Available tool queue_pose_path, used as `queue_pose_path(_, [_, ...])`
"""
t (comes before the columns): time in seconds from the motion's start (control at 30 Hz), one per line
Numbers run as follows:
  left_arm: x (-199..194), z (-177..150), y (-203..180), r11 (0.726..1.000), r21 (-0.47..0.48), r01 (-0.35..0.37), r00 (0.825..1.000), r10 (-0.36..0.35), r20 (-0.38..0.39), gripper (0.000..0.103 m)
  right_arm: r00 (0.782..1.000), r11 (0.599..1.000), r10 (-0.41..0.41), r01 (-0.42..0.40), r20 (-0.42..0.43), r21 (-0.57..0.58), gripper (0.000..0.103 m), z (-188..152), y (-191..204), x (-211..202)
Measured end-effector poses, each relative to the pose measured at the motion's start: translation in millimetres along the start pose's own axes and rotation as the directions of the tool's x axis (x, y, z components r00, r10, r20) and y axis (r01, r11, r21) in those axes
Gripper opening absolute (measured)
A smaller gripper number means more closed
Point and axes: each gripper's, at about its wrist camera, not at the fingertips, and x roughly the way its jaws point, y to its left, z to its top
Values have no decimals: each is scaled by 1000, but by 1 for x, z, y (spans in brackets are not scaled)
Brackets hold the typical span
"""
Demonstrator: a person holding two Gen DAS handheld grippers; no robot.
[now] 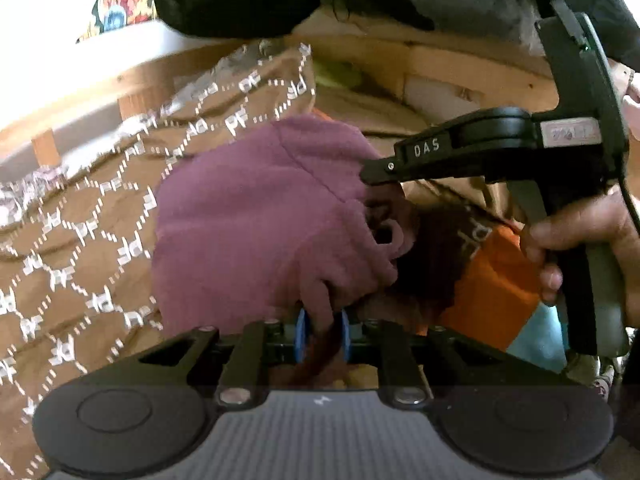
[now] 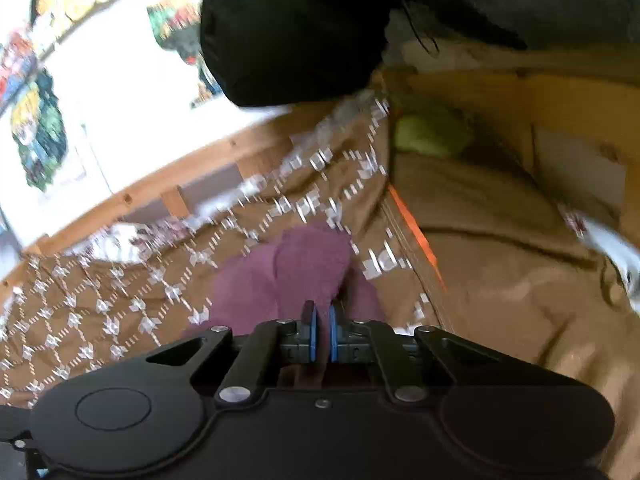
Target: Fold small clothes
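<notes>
Left wrist view: the left gripper [image 1: 322, 330] has its blue fingers [image 1: 301, 332] pinched narrow on a fold of the mauve garment [image 1: 256, 216], which lies bunched at the centre on a brown patterned bedspread [image 1: 80, 248]. At 3 o'clock a hand [image 1: 580, 240] holds the right gripper [image 1: 370, 176], whose tip meets the garment's far edge near 2 o'clock; that tip is too dark to read here. An orange cloth [image 1: 492, 280] lies at 4 o'clock. Two grips on separate edges would likely let the cloth be lifted and spread before folding.

Right wrist view: the right gripper [image 2: 322, 334] has its fingers [image 2: 313, 334] nearly together, and the garment [image 2: 304, 268] runs right up to them, so they probably nip a thin edge. The bedspread [image 2: 100, 312] fills 9 o'clock, and a wooden bed rail [image 2: 160, 188] runs toward 10 o'clock.
</notes>
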Motion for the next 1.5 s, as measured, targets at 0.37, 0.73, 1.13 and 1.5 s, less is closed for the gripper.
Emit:
queue_pose_path(0.37, [-13, -11, 1, 992, -74, 102, 995, -100, 31, 73, 998, 998, -50, 51, -28, 47, 10, -24, -14, -4])
queue_pose_path(0.73, [-51, -19, 50, 948, -317, -10, 986, 62, 155, 102, 996, 999, -22, 19, 81, 34, 73, -26, 11, -40])
queue_pose_path(1.13, [-5, -51, 93, 814, -562, -146, 989, 114, -92, 102, 961, 970, -243, 238, -128, -57, 96, -71, 42, -45])
queue_pose_path(1.5, [-14, -57, 83, 833, -529, -160, 987, 129, -94, 102, 945, 952, -305, 300, -121, -61, 102, -79, 43, -63])
